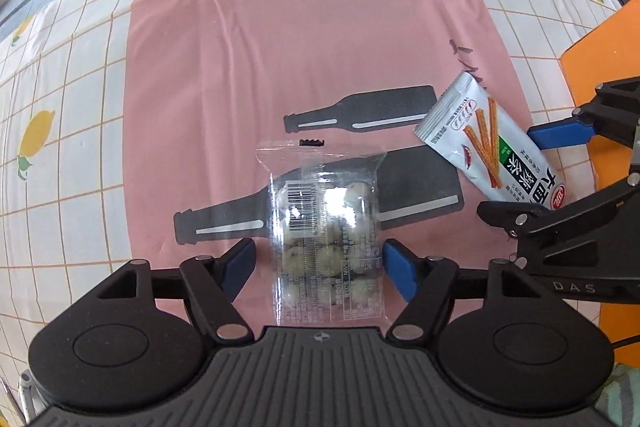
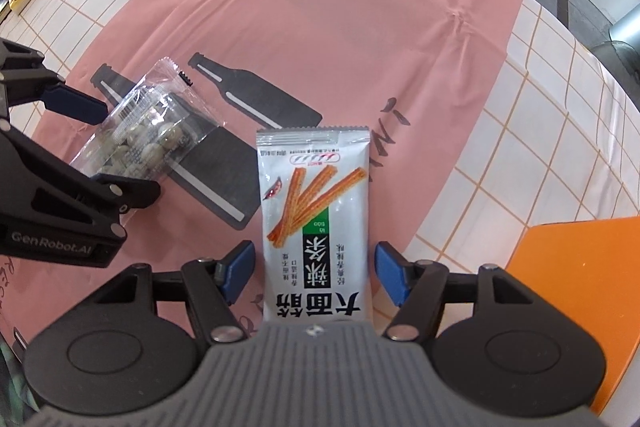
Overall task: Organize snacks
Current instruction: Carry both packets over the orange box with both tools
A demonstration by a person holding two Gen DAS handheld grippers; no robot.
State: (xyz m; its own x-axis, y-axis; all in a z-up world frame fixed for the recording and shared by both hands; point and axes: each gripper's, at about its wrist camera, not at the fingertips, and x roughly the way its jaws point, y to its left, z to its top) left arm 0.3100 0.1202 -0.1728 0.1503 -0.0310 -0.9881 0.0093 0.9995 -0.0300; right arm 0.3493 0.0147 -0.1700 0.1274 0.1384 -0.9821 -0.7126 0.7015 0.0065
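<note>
A clear packet of pale round snacks (image 1: pixel 325 227) lies on the pink mat (image 1: pixel 304 39), between the open blue fingers of my left gripper (image 1: pixel 320 267); small gaps show on both sides. A white packet with orange sticks printed on it (image 2: pixel 316 223) lies between the open fingers of my right gripper (image 2: pixel 314 271), also with gaps at each side. In the left wrist view the white packet (image 1: pixel 488 143) lies to the right with the right gripper (image 1: pixel 532 175) around its near end. In the right wrist view the clear packet (image 2: pixel 148 131) and left gripper (image 2: pixel 116 151) are at the left.
The pink mat has black bottle prints and lies on a white checked tablecloth with lemons (image 1: pixel 60 99). An orange tray or board (image 2: pixel 576 287) sits at the right, also at the right edge of the left wrist view (image 1: pixel 600 47).
</note>
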